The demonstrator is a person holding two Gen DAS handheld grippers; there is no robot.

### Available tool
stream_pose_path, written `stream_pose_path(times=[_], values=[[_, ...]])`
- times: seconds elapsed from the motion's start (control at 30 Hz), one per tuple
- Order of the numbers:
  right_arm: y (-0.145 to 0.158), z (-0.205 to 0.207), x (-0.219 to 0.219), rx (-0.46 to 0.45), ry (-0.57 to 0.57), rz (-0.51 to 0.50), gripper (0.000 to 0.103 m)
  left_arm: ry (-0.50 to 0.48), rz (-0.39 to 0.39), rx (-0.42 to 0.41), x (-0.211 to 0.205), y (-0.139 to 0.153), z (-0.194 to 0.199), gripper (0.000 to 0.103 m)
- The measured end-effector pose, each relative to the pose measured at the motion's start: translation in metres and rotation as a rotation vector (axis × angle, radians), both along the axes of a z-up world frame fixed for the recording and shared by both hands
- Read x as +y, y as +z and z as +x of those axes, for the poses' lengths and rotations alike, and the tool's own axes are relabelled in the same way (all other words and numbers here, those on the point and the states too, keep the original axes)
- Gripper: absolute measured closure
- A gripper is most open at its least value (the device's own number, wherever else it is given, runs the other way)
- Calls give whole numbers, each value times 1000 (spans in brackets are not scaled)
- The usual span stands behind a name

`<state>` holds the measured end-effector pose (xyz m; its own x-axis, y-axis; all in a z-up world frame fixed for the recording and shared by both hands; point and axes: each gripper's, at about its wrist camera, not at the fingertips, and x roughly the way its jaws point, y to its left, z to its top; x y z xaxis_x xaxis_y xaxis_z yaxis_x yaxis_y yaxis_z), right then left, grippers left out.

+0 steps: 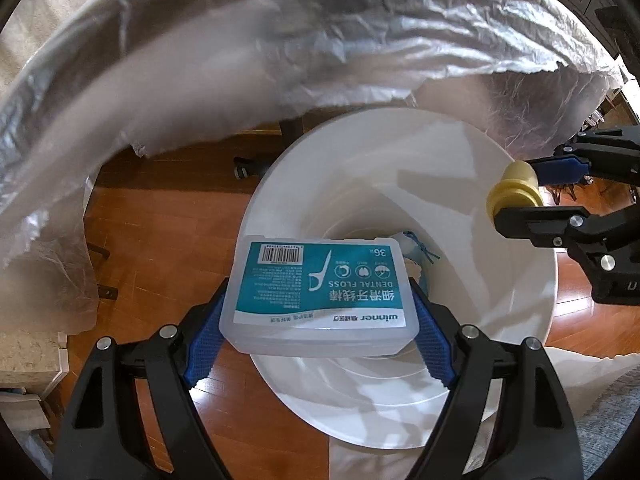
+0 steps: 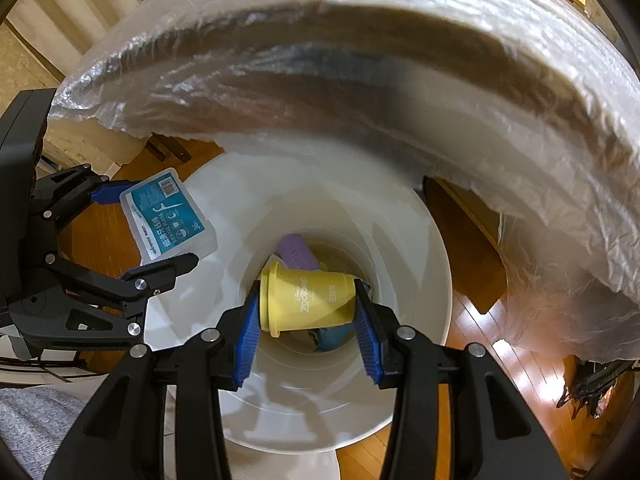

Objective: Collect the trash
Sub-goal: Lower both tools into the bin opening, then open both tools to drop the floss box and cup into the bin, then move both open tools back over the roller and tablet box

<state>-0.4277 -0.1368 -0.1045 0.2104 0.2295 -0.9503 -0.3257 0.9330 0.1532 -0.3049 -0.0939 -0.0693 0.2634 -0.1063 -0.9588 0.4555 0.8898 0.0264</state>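
From the left wrist, the left hand-held gripper [image 1: 318, 312] grasps a floss box [image 1: 320, 292] above the white bin [image 1: 532, 320], its 6 o'clock rim. From the right wrist, the right hand-held gripper [image 2: 306, 316] clenches a yellow cup [image 2: 306, 300] over the bin's centre; dropping both seems next, which calls for letting go.

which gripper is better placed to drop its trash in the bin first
Right, probably. The right gripper holds the yellow cup directly over the white bin's opening. The left gripper holds the floss box nearer the rim, partly over the floor.
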Motion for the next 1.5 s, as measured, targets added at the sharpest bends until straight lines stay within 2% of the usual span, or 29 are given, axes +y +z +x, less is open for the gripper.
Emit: stream_pose_path(times=[0.33, 0.47, 0.5, 0.53, 0.57, 0.67, 0.7, 0.77, 0.83, 0.93, 1.0, 1.1, 1.13, 1.17, 1.2, 1.23, 1.27, 1.33, 1.43, 1.5], values=[[1, 3, 4, 8, -6, -16, 61, -10, 6, 9, -2, 0, 3, 21], [1, 2, 4, 0, -16, -16, 60, -26, -57, 1, 2, 4, 1, 20], [4, 2, 4, -9, -23, -12, 58, -25, -56, 0, 2, 4, 1, 17], [4, 1, 2, -12, -28, -6, 42, -23, -49, -5, 2, 5, 1, 10], [7, 0, 0, -22, -43, 2, 27, -20, -54, -6, 3, 5, 0, 9], [16, -3, -7, -36, -75, 32, 24, 2, -123, 1, 9, 10, 0, 7], [18, -3, -9, -42, -80, 28, 24, 10, -151, 9, 12, 11, 1, 1], [22, -4, -12, -47, -87, 28, 24, 30, -198, 26, 18, 11, 2, 2], [28, -5, -16, -55, -100, 30, 24, 41, -202, 26, 23, 17, 1, 2], [47, -12, -23, -90, -98, 33, 24, 21, -179, -37, 30, 42, -10, 2], [70, -17, -25, -136, -82, 43, 24, 0, -180, -96, 35, 71, -19, 2], [125, -20, -30, -272, -59, 86, 24, -32, -228, -254, 46, 133, -31, 1], [139, -18, -31, -313, -65, 85, 22, -32, -236, -353, 52, 162, -34, 1], [150, -14, -33, -353, -78, 81, 13, -21, -230, -413, 55, 176, -34, 1], [161, -8, -36, -392, -99, 77, 8, 10, -212, -503, 61, 194, -29, 1], [172, 3, -40, -444, -128, 80, 4, 39, -200, -542, 63, 200, -23, 1], [178, 13, -40, -477, -146, 82, 4, 71, -204, -559, 69, 205, -11, 1], [184, 45, -42, -505, -144, 64, 4, 129, -231, -495, 79, 203, 23, 1], [179, 99, -44, -496, -85, 32, 4, 173, -269, -405, 87, 188, 68, 1], [174, 134, -44, -487, -49, -4, 4, 174, -279, -384, 86, 181, 92, 1]])
